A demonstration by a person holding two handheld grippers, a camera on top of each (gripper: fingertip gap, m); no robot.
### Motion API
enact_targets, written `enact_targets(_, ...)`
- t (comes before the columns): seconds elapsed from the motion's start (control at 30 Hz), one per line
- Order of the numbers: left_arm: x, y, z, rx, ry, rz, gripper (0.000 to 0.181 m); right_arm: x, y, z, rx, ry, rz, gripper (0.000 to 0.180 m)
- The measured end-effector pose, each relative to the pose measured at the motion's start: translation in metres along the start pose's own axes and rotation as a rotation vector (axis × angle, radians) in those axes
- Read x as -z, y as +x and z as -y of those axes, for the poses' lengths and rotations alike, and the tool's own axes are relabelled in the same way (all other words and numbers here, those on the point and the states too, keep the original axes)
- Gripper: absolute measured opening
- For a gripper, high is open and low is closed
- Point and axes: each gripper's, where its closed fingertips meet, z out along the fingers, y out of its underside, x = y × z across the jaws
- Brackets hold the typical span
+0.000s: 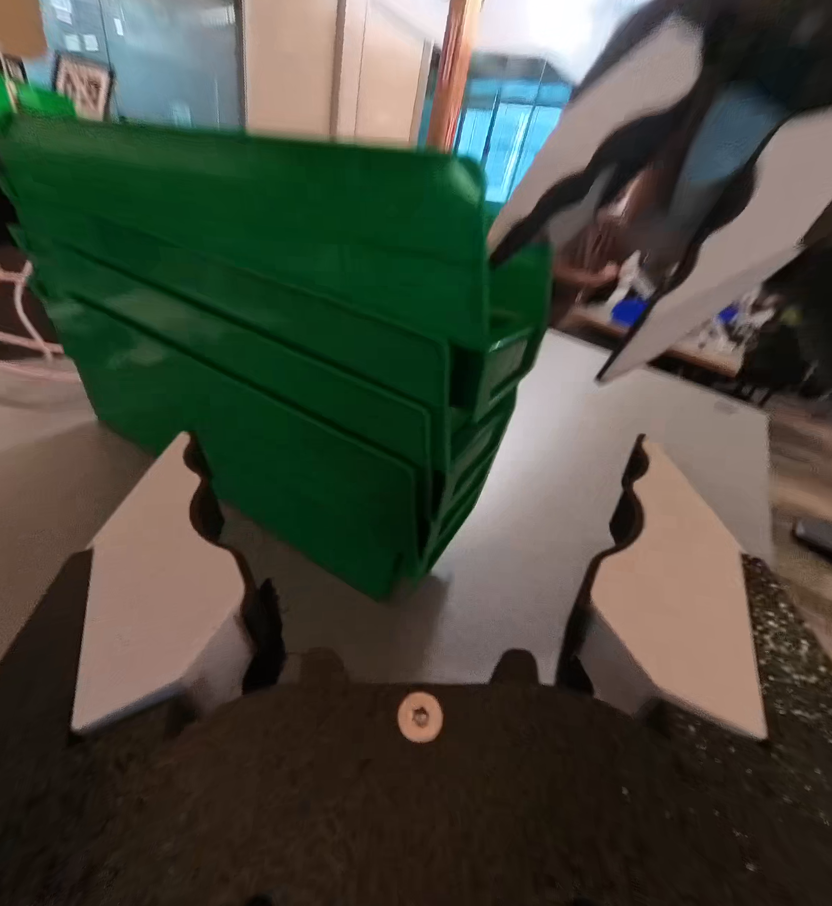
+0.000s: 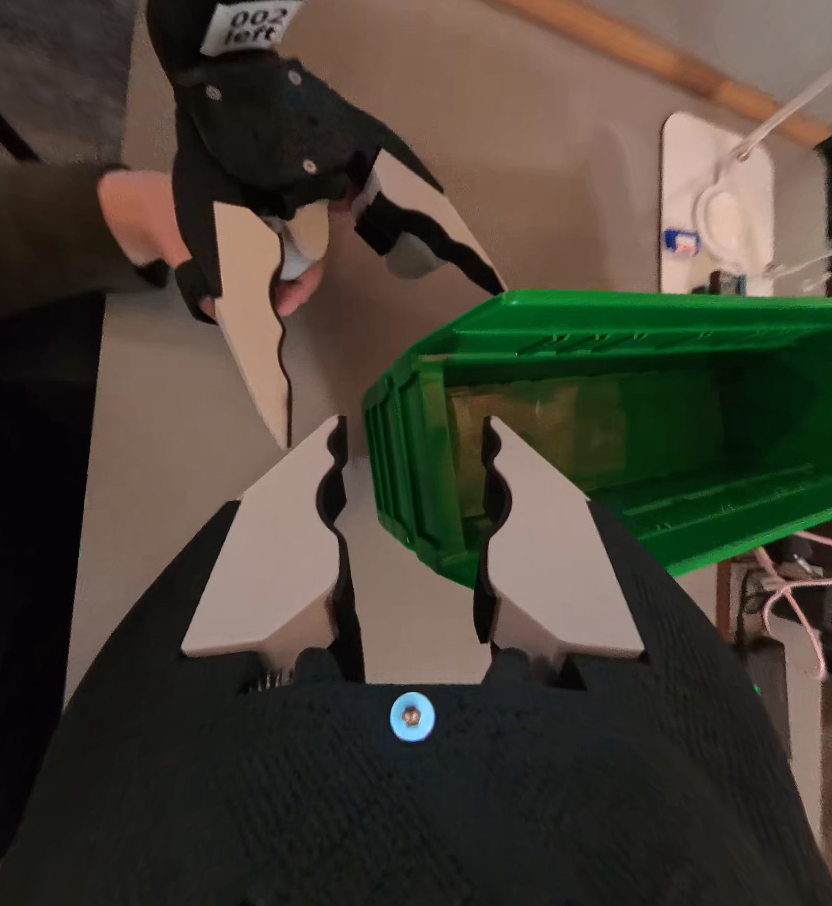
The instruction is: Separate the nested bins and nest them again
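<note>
Beside both tools, left [image 1: 416, 490] spread wide, right [image 2: 414, 441] parted narrower, stand nested green bins [image 1: 267, 314], ungripped.

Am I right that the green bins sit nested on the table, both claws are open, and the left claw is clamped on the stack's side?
Not quite. The left claw is not clamped on anything: the left wrist view shows its fingers spread wide with the stack of green bins ahead of them, ungripped. The rest holds: the bins sit nested on the table, and the right claw is open too.
</note>
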Motion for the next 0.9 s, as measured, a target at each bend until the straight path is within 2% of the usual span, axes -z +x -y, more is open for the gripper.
enact_targets(0.1,-0.011,-0.005,-0.024,-0.042,-0.145,0.066,0.160,-0.007,0.005,-0.003,0.028,-0.132,0.011,0.052)
enact_targets(0.27,-0.020,-0.002,-0.023,-0.055,-0.173,0.143,0.159,-0.030,0.007,-0.034,0.038,-0.476,0.042,0.045)
enact_targets(0.37,-0.025,-0.002,-0.016,-0.069,-0.128,0.195,0.159,-0.041,-0.006,-0.043,-0.160,-0.600,0.139,0.033)
enact_targets(0.4,-0.027,-0.001,-0.017,-0.053,-0.120,0.196,0.159,-0.046,-0.005,-0.038,-0.231,-0.593,0.156,0.027)
enact_targets(0.57,-0.029,-0.020,-0.030,-0.029,-0.159,0.320,0.159,-0.061,0.004,0.001,-0.392,-0.464,0.166,0.022)
enact_targets(0.67,-0.026,-0.033,-0.030,-0.025,-0.144,0.414,0.160,-0.070,0.010,0.019,-0.426,-0.412,0.136,0.022)
enact_targets(0.83,-0.026,-0.050,-0.046,-0.012,-0.196,0.525,0.160,-0.080,0.012,0.025,-0.410,-0.428,0.078,0.021)
enact_targets(0.87,-0.026,-0.052,-0.044,-0.010,-0.174,0.534,0.157,-0.081,0.011,0.025,-0.411,-0.434,0.071,0.021)
enact_targets(0.9,-0.024,-0.053,-0.043,0.009,-0.170,0.536,0.144,-0.083,0.011,0.024,-0.420,-0.440,0.076,0.021)
